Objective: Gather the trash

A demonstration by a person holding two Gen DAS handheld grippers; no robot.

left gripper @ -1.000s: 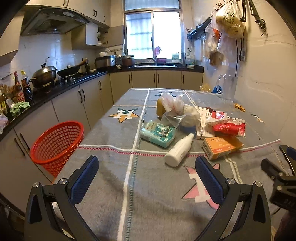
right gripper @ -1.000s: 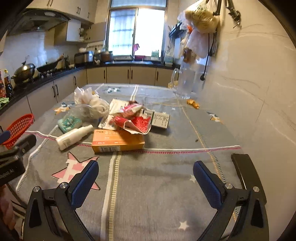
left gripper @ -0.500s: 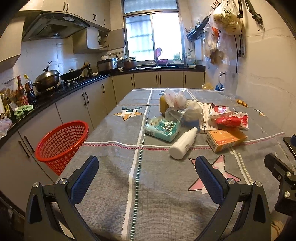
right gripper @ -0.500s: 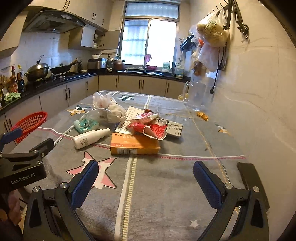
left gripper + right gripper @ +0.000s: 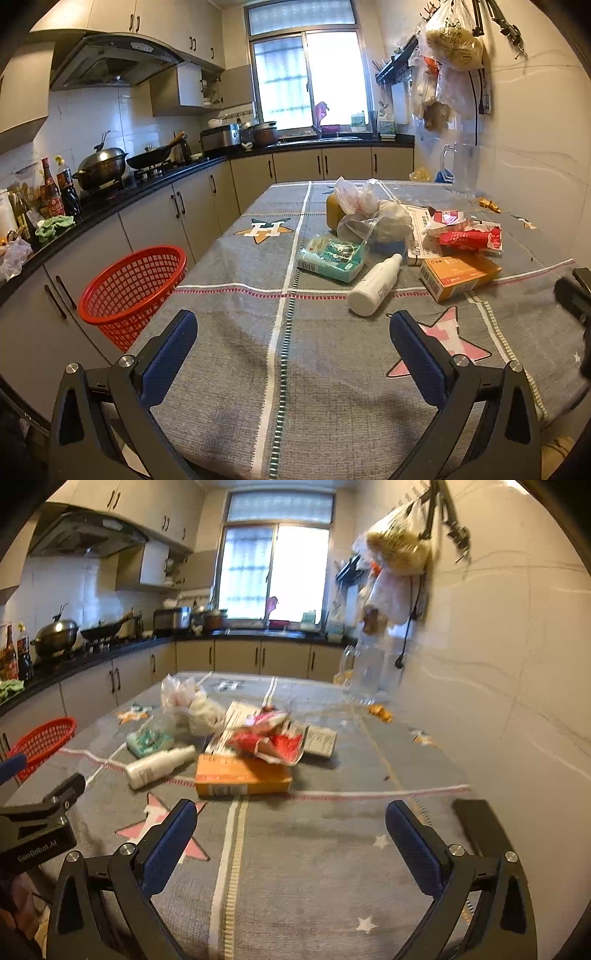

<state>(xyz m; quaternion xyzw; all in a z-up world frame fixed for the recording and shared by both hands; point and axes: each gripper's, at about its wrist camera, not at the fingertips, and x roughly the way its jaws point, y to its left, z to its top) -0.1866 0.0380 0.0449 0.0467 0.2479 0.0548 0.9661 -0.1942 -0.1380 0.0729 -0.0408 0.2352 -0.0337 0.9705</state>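
A heap of trash lies mid-table on a grey star-patterned cloth: a white bottle [image 5: 375, 284] on its side, an orange box [image 5: 458, 275], a teal packet [image 5: 330, 258], a red wrapper [image 5: 467, 238] and crumpled plastic bags [image 5: 373, 212]. A red mesh basket [image 5: 135, 288] stands on the floor at the table's left edge. My left gripper [image 5: 293, 343] hovers open over the near cloth, short of the bottle. My right gripper [image 5: 291, 832] is open too, just short of the orange box [image 5: 242, 775], with the white bottle [image 5: 159, 762] to its left.
A clear glass jug [image 5: 460, 168] stands at the far right by the tiled wall, with plastic bags [image 5: 448, 48] hanging above it. Kitchen counters with a wok [image 5: 101, 168] and bottles run along the left. The left gripper's body [image 5: 40, 823] shows in the right wrist view.
Both grippers have pulled back and lifted a little, so the trash heap sits farther ahead in each view. Both stay open and nothing on the table has moved.
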